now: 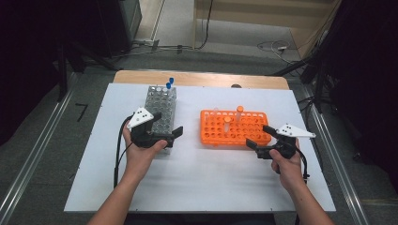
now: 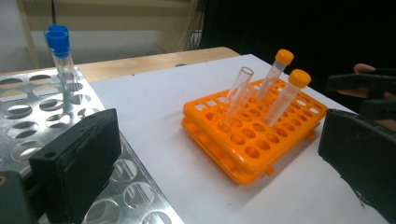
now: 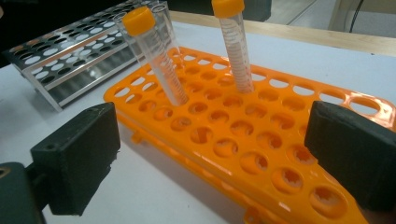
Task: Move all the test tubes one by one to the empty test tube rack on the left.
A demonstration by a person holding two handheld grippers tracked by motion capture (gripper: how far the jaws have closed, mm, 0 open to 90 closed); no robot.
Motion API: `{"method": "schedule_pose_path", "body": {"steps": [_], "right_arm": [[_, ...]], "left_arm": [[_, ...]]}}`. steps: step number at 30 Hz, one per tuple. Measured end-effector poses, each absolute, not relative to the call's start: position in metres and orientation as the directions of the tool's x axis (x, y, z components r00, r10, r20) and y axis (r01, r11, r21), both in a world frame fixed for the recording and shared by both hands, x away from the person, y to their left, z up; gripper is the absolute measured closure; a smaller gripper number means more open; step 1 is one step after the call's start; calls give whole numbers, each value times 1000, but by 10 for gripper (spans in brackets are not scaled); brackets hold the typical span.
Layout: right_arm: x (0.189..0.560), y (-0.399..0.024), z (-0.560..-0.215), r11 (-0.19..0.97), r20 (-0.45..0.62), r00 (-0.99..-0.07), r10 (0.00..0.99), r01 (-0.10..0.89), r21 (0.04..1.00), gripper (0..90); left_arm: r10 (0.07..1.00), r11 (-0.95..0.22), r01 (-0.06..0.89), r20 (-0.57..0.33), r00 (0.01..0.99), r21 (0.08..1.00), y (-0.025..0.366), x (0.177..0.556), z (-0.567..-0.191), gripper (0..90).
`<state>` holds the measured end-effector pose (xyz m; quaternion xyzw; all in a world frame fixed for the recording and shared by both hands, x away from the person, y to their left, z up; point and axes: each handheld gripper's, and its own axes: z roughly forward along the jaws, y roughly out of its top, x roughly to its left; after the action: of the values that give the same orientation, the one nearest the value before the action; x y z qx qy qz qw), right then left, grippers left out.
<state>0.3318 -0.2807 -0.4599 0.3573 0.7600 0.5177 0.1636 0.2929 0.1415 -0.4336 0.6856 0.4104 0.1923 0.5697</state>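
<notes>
1. Left forearm enters from the bottom of the high view, angled up and slightly right; the hand wraps the left gripper from below.
2. Left gripper: jaws spread wide, nothing between them, pointing right.
3. Right forearm enters from the bottom right, angled up and left.
4. Right gripper: jaws wide apart, empty, pointing left.

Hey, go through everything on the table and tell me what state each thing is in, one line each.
Left tongs: open, holding nothing.
Right tongs: open, holding nothing.
Orange-capped tubes: capped, tilted in the orange rack.
Clear tube: uncapped, tilted in the same rack.
Blue-capped tubes: capped, upright in the metal rack.
</notes>
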Motion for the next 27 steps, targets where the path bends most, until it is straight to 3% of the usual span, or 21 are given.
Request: {"method": "schedule_pose_path", "body": {"steps": [6,13,20,27], "right_arm": [[346,-269,-462,209,123,-674,728,389,897,46],[363,-253,-470,213,116,-637,762,416,884,138],[379,-239,-472,190,112,-594,796,421,887,265],[393,-227,-477,160,146,-556,818,464,871,452]], "left_arm": [[769,-12,336,-206,605,942,141,277,-440,0],[760,-16,327,-201,619,945,139,264,-443,0],[747,-16,331,-209,631,943,136,258,-449,0],[748,-17,348,-219,627,937,137,257,-454,0]]}}
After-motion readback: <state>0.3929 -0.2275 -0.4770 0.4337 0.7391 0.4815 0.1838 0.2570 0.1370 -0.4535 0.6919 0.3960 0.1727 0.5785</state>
